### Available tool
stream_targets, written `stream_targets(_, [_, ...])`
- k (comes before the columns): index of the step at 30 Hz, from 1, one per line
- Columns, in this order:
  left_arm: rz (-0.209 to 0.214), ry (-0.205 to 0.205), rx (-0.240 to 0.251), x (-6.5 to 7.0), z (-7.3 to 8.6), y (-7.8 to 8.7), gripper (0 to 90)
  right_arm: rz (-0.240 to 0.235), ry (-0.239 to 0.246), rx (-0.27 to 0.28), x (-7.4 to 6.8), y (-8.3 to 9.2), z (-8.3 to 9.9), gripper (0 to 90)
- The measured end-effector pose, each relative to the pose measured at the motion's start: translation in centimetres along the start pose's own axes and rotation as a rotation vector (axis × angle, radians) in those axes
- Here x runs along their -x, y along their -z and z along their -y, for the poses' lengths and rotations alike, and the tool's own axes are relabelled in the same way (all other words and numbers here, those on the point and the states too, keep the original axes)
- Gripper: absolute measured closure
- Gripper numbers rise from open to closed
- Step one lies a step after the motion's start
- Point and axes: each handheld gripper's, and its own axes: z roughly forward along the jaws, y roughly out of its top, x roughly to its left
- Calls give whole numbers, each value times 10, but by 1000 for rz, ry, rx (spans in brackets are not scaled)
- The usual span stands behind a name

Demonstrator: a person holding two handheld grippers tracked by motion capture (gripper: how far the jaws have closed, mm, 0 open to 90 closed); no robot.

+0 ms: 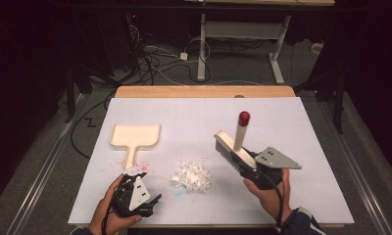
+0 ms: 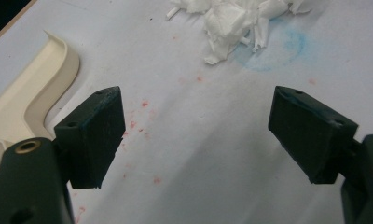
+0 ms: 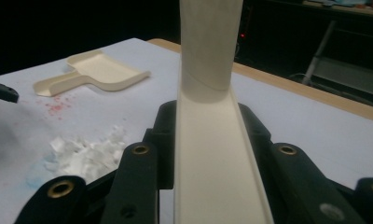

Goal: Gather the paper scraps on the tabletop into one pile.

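Two grippers over white table (image 1: 292, 127), right gripper (image 1: 248, 165) clamped on cream brush (image 1: 232, 147), red-capped handle rising up and away, left gripper (image 1: 152, 203) jaws wide apart, holding nothing, near paper scraps (image 1: 190, 176), dustpan (image 1: 134, 137) handle pointing toward person.

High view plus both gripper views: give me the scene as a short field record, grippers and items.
surface: white table cover
left gripper: open, jaws wide apart, holding nothing, near the table's front edge
right gripper: shut on brush
brush: cream, red-tipped handle pointing up, bristles facing the paper scraps
dustpan: cream, lying flat at the left, handle toward the person
paper scraps: white pile at the table's middle front, between the two grippers
stains: red specks by the dustpan handle, blue smudge beside the scraps
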Motion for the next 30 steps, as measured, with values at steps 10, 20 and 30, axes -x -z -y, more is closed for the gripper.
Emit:
stream_targets(10, [14,-8,1,0,-3,-4,178,180,-6,-90,56,66,26,681])
stream_targets(20, [37,-31,4,0,-10,-12,178,237,-1,-189,52,29,54,681])
stream_targets(30, [34,-34,1,-1,-9,-11,178,-9,85,-124,-22,-26,34,681])
